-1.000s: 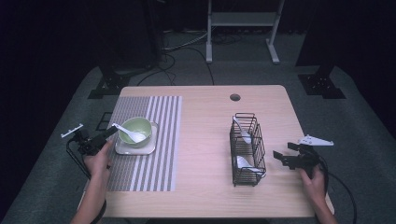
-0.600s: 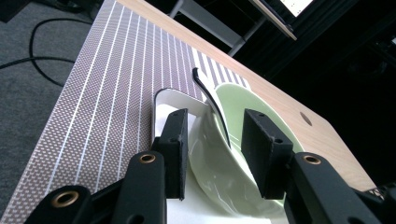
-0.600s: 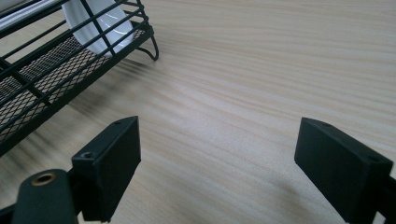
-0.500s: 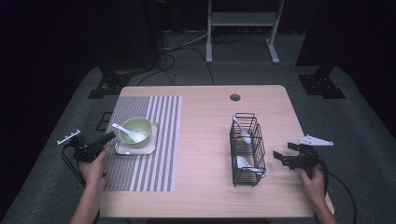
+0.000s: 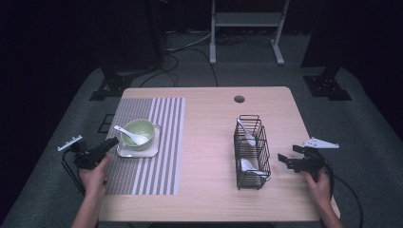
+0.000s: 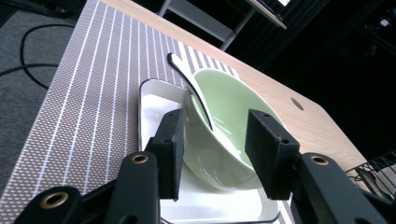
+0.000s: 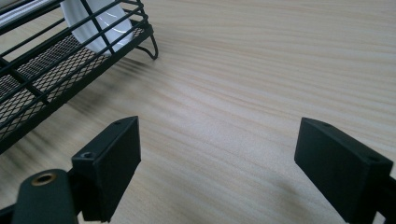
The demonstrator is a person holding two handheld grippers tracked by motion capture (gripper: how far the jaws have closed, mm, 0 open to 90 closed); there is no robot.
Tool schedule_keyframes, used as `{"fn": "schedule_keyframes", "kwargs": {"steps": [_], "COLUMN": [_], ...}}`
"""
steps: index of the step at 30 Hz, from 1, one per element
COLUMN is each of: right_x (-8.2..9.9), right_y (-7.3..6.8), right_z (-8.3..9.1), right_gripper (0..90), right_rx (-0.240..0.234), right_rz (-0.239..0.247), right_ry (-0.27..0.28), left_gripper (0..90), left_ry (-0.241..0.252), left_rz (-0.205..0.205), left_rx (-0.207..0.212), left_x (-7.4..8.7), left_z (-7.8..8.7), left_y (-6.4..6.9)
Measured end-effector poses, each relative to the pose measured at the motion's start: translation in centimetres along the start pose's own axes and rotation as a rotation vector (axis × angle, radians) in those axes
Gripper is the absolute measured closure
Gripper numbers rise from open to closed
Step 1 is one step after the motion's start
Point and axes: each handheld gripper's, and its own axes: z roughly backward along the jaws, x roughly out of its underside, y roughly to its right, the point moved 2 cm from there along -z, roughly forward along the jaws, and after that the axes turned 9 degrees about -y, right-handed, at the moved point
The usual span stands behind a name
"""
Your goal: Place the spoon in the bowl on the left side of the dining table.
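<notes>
A pale green bowl [image 5: 139, 132] stands on a white square plate [image 5: 138, 151] at the left of the table, with a white spoon [image 5: 130, 134] resting in it, handle pointing left. My left gripper [image 5: 114, 141] is open just beyond the plate's left edge, aimed at the bowl. In the left gripper view, the bowl [image 6: 229, 107] and spoon handle [image 6: 187, 79] lie ahead of the open gripper [image 6: 215, 126]. My right gripper [image 5: 281, 160] is open over bare wood, right of a black wire rack [image 5: 251, 152]. The right gripper [image 7: 219, 140] holds nothing.
A striped grey placemat [image 5: 157, 142] lies under the plate. The rack holds two white spoon-like pieces [image 5: 247, 135], one of which shows in the right gripper view [image 7: 93, 23]. A round cable hole [image 5: 239, 99] sits near the far edge. Dark floor and stands surround the table.
My left gripper has drawn back a little from the bowl, toward the table's left near side. The right gripper has not moved.
</notes>
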Motion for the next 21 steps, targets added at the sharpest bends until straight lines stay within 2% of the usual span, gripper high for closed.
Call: {"fn": "schedule_keyframes", "kwargs": {"steps": [8, 13, 21], "right_x": [0.0, 0.0, 0.0], "right_y": [0.0, 0.0, 0.0], "right_z": [0.0, 0.0, 0.0], "right_gripper": [13.4, 13.4, 13.4], "right_rx": [-0.001, 0.001, 0.000], "right_rz": [0.002, 0.002, 0.003], "right_ry": [-0.001, 0.000, 0.000], "left_gripper": [53.9, 52.1, 48.6], "left_ry": [-0.009, -0.013, -0.028], "left_rz": [-0.028, -0.064, -0.096], "left_rx": [0.012, 0.011, 0.036], "left_x": [0.3, 0.3, 0.5], "left_z": [0.3, 0.4, 0.4], "left_y": [0.7, 1.4, 2.8]}}
